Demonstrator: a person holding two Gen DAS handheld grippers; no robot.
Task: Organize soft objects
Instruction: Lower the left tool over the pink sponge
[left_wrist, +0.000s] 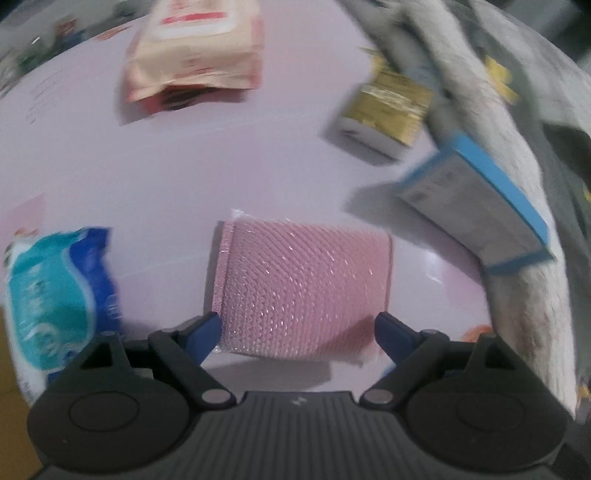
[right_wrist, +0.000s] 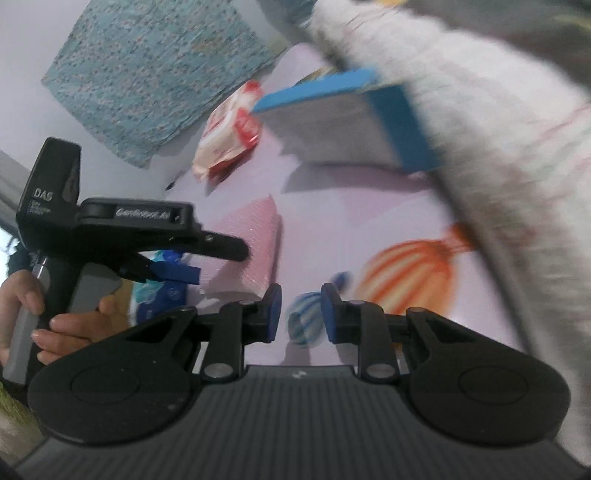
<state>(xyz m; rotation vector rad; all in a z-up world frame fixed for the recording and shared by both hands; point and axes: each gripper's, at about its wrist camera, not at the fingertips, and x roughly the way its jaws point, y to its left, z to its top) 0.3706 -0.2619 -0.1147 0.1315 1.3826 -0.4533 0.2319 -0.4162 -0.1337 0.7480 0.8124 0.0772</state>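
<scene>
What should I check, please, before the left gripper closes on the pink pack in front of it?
1. Left gripper open wide enough for the pink pack: ok, one blue fingertip sits at each side of it.
2. Pack centred between the fingertips: ok in the left wrist view.
3. Fingertips already touching the pack: cannot tell, the picture is blurred.
4. Blue and teal tissue pack outside the grip: ok, it lies off to the left.
5. Blue-edged box clear of the pack: ok, apart and leaning on the white cloth.
6. Right gripper out of the way: ok, it is open, empty and off to the side.
</scene>
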